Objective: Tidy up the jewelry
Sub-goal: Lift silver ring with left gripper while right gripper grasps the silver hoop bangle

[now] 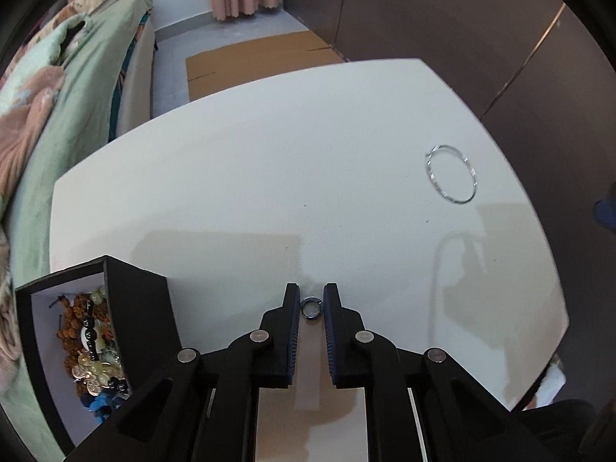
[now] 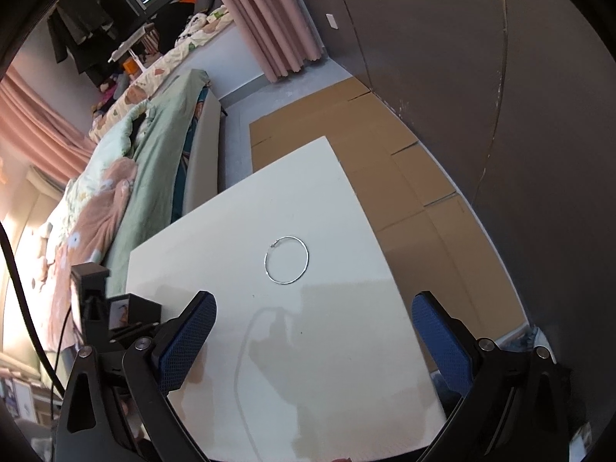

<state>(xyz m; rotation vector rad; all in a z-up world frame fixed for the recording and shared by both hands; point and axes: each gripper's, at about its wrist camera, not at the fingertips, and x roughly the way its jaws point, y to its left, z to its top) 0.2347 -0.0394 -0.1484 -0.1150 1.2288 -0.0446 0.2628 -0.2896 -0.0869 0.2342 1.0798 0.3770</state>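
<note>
Left wrist view: the left gripper [image 1: 311, 300] pinches a small dark metal ring [image 1: 311, 308] between its tips above the white table [image 1: 231, 177]; a black jewelry box [image 1: 127, 308] of beads sits at left. Right wrist view: the right gripper [image 2: 312, 319] hangs spread wide, nothing held, near a thin silver hoop bracelet [image 2: 287, 259] lying on the table.

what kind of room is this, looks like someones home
Most likely a bedroom at home. A bed with a rumpled green quilt runs beside the white table, pink curtains hang at the far wall, and clothes hang near the window.
</note>
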